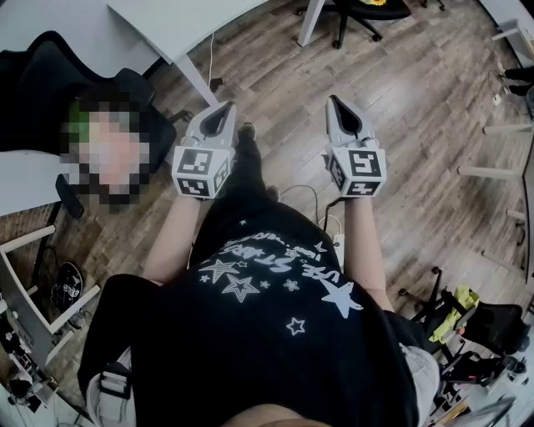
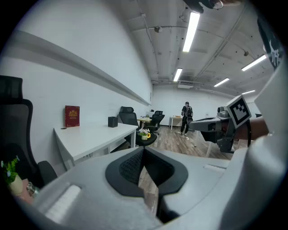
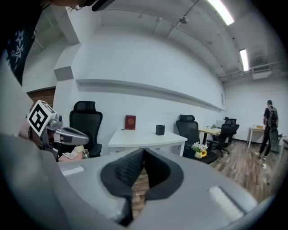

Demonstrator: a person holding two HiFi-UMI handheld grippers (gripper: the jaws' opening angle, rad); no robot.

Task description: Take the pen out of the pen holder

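A small black pen holder (image 2: 112,121) stands on a white desk (image 2: 92,137) far ahead, and the right gripper view shows the same pen holder (image 3: 160,130). No pen can be made out at this distance. In the head view I hold both grippers at waist height over the wooden floor, well short of the desk (image 1: 179,25). My left gripper (image 1: 224,113) is shut with nothing between its pads (image 2: 144,150). My right gripper (image 1: 335,102) is shut and empty too (image 3: 144,152).
A red book (image 2: 72,116) leans on the wall at the desk's back. Black office chairs (image 3: 85,123) stand around, one holding a pot of flowers (image 3: 198,150). A person (image 2: 185,117) stands far down the room. A seated person (image 1: 108,150) is at my left.
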